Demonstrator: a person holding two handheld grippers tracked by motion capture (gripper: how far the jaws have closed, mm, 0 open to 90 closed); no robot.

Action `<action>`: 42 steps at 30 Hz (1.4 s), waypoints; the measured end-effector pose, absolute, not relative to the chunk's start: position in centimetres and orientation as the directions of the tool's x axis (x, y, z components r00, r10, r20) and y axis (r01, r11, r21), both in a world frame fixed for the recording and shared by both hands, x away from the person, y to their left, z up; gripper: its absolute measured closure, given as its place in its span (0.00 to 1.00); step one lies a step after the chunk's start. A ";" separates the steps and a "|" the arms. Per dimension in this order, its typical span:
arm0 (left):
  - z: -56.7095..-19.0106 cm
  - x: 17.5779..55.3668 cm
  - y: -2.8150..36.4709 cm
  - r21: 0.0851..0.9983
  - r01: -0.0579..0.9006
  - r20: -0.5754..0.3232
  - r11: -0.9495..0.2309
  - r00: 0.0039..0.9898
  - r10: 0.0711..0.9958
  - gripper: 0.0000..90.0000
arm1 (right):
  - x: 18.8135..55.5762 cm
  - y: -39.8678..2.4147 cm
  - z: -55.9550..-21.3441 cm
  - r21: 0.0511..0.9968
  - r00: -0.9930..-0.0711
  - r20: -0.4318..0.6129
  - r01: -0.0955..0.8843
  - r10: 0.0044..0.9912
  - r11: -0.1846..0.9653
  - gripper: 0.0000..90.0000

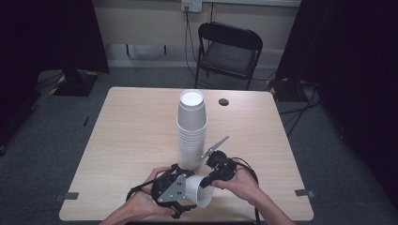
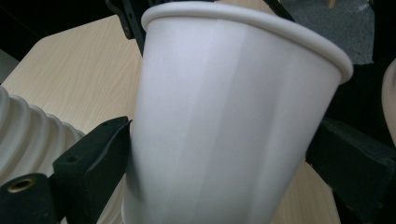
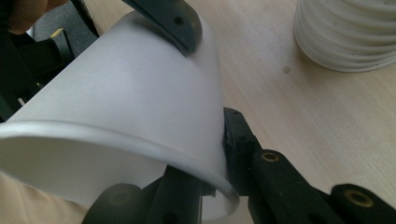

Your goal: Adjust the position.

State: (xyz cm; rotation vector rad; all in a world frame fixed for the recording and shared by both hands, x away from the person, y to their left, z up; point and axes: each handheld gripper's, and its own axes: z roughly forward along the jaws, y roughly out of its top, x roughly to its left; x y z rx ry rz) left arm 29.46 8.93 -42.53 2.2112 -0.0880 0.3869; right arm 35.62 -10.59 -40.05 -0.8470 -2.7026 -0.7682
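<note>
A single white paper cup (image 1: pixel 204 192) lies on its side just above the table's near edge, mouth toward the right. My left gripper (image 1: pixel 192 191) is shut on it; in the left gripper view its two black jaws press the cup (image 2: pixel 233 130) from either side near the base. My right gripper (image 1: pixel 210 181) is shut on the cup's rim (image 3: pixel 140 135), one jaw inside the mouth and one outside the wall. A tall stack of upturned white cups (image 1: pixel 191 131) stands in the middle of the table, just behind both grippers.
The light wooden table (image 1: pixel 131 126) has a small dark round spot (image 1: pixel 224 101) near its far edge. Behind the table stands a black folding chair (image 1: pixel 230 51). Dark curtains hang at both sides. The stack's ribbed rims (image 3: pixel 350 42) sit close to the held cup.
</note>
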 end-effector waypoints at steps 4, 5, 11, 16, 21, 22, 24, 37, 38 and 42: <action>-42.6 29.4 8.5 0.750 -0.205 0.320 -0.629 0.945 0.073 0.09 | 35.9 -10.6 -39.9 0.396 -0.806 0.359 0.588 0.470 0.705 0.95; -42.7 29.3 8.3 0.740 -0.214 0.329 -0.638 0.942 0.065 0.09 | 36.0 -10.6 -40.0 0.383 -0.803 0.363 0.592 0.473 0.710 0.95; -43.1 29.1 7.7 0.722 -0.221 0.339 -0.656 0.939 0.057 0.11 | 36.0 -10.2 -40.2 0.357 -0.790 0.381 0.604 0.480 0.712 0.95; -43.2 29.1 7.6 0.703 -0.243 0.371 -0.668 0.927 0.054 0.12 | 36.1 -10.0 -40.3 0.359 -0.788 0.382 0.608 0.483 0.708 0.95; -43.0 29.2 7.8 0.717 -0.245 0.374 -0.653 0.925 0.064 0.14 | 36.0 -10.0 -40.1 0.378 -0.788 0.377 0.611 0.487 0.696 0.94; -43.0 29.2 7.8 0.721 -0.242 0.372 -0.649 0.926 0.068 0.14 | 36.1 -10.1 -40.0 0.383 -0.791 0.374 0.607 0.484 0.696 0.94; -43.1 29.2 7.8 0.741 -0.226 0.361 -0.632 0.928 0.091 0.14 | 36.1 -10.2 -39.8 0.400 -0.791 0.367 0.609 0.489 0.685 0.88; -42.7 30.5 10.2 0.899 0.014 0.130 -0.437 0.945 0.299 0.15 | 35.2 -11.5 -38.6 0.557 -0.783 0.356 0.617 0.511 0.556 0.71; -42.7 30.5 10.2 0.899 0.014 0.130 -0.437 0.945 0.299 0.15 | 35.2 -11.7 -38.5 0.572 -0.780 0.364 0.618 0.509 0.539 0.73; -42.4 30.7 10.7 0.924 0.061 0.078 -0.378 0.937 0.340 0.15 | 35.0 -12.3 -38.1 0.613 -0.776 0.376 0.618 0.506 0.492 0.81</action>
